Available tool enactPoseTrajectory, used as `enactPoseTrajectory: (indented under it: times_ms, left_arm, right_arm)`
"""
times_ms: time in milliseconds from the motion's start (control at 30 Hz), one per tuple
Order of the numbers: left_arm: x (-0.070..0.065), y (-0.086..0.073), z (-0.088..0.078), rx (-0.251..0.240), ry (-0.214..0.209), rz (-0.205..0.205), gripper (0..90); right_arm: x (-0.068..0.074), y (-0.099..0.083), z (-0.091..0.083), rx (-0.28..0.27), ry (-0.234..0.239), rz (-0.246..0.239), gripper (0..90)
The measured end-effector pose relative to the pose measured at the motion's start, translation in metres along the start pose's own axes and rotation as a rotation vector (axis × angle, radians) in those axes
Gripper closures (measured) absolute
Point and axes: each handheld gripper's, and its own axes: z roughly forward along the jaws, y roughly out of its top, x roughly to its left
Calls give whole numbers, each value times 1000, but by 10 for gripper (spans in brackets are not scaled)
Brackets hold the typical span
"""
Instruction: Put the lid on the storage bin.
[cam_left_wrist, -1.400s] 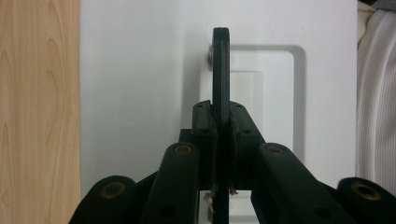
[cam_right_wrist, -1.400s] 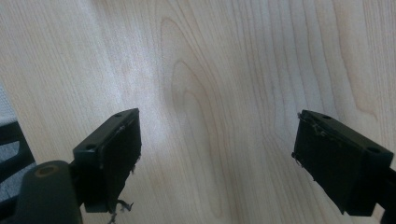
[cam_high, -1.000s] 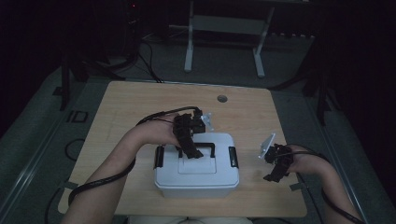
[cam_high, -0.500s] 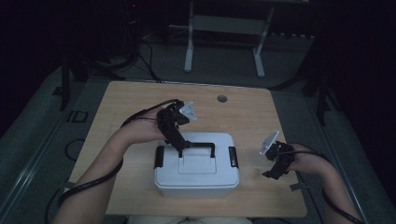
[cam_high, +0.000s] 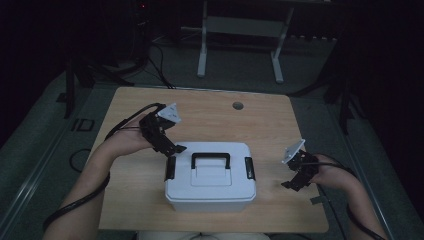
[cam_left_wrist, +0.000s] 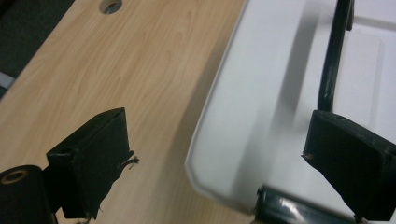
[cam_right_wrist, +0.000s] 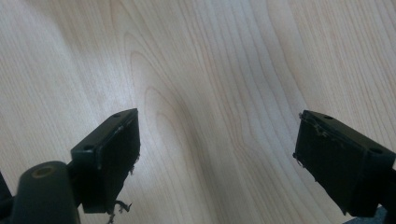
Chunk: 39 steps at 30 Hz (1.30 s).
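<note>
White lidded box (cam_high: 209, 176) with black handle (cam_high: 210, 158) sits near the front middle of our surface (cam_high: 260, 120). Our left tongs (cam_high: 176, 149), spread and holding nothing, straddle its far left corner; our right tongs (cam_high: 291, 183), also spread, hover over bare wood to its right.

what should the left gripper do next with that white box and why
Probably ease the left gripper down onto the black latch at the white box's left end and close on it. Its jaws stand open with nothing between the pads, poised over the lid's corner beside that latch. The handle lies flat, and the right gripper waits open over bare table.
</note>
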Motion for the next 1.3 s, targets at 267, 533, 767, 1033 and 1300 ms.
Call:
enactPoseTrajectory:
  times_ms: [267, 533, 767, 1033, 1300]
  left_arm:
    - [10, -42, -5, 7, 22, -78, 65]
    - [11, -73, -10, 13, 40, -130, 65]
    - [12, -102, -10, 13, 75, -189, 65]
    - [12, -129, 0, 4, 92, -245, 66]
    - [10, -158, 15, -10, 100, -331, 65]
  right_arm:
    - [0, -4, 1, -19, -24, 17, 138]
    - [0, -10, 0, -65, -41, 70, 138]
    - [-3, -20, 4, -116, -73, 141, 138]
    - [-6, -29, 8, -147, -117, 200, 138]
    - [-7, -37, 14, -184, -145, 244, 137]
